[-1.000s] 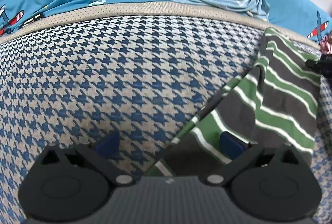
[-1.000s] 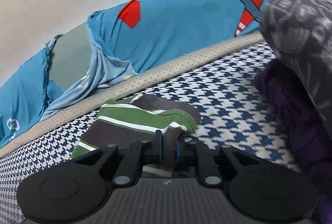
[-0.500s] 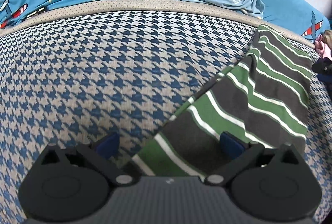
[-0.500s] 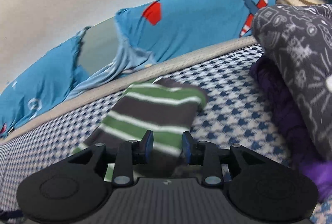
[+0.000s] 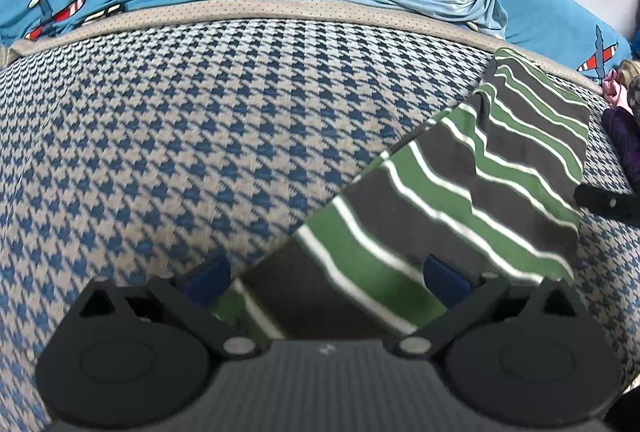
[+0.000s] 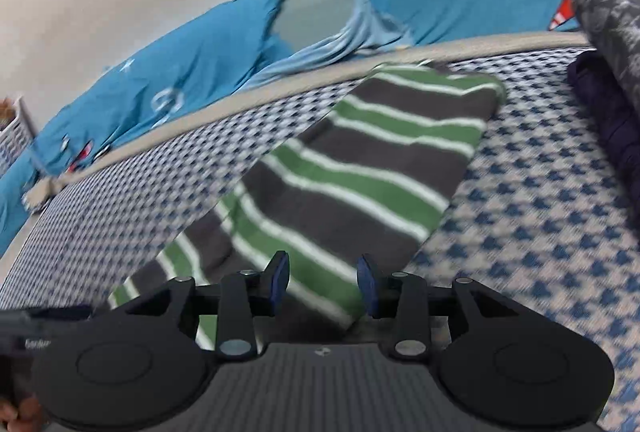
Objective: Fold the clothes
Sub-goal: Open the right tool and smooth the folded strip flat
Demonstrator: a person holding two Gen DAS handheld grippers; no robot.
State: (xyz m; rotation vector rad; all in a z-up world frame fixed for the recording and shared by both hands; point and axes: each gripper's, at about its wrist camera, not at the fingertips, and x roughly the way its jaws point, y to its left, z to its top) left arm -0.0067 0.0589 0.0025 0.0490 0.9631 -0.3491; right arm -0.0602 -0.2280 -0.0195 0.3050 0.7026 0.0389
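1. Shirt [image 5: 460, 199] lies folded into a long strip on the bed [image 5: 200, 131], near its far edge.
2. Right tool [image 6: 323, 282] is opening, nothing pinched; left tool [image 5: 326, 278] stands wide apart.
3. Likely left: folding the strip shorter.

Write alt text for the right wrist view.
A green, grey and white striped garment lies flat on a blue houndstooth bedcover. The right gripper hovers over its near edge, jaws opening and gripping nothing. Blue aeroplane-print bedding lies behind.
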